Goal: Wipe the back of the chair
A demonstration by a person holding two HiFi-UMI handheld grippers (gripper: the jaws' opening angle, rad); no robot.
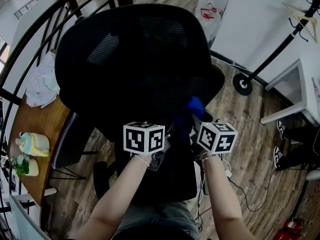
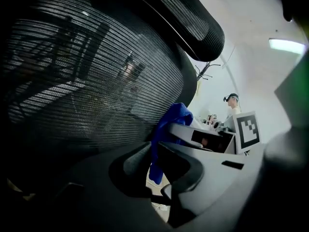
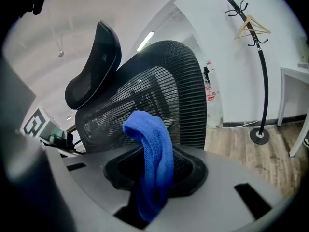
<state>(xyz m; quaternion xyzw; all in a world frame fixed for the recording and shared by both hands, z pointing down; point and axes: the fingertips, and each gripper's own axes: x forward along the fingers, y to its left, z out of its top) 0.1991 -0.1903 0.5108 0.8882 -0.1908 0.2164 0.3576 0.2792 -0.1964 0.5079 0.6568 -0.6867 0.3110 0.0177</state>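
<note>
My right gripper (image 3: 155, 180) is clenched on a blue cloth (image 3: 153, 146), which folds over above the jaws and hangs down between them. The cloth sits just beside the lower part of the black mesh chair back (image 1: 135, 59) (contact with the mesh cannot be confirmed). My left gripper (image 2: 161, 167) is released: jaws apart, nothing clamped, positioned close beside the right one. The headrest (image 3: 91, 69) stands above the mesh.
</note>
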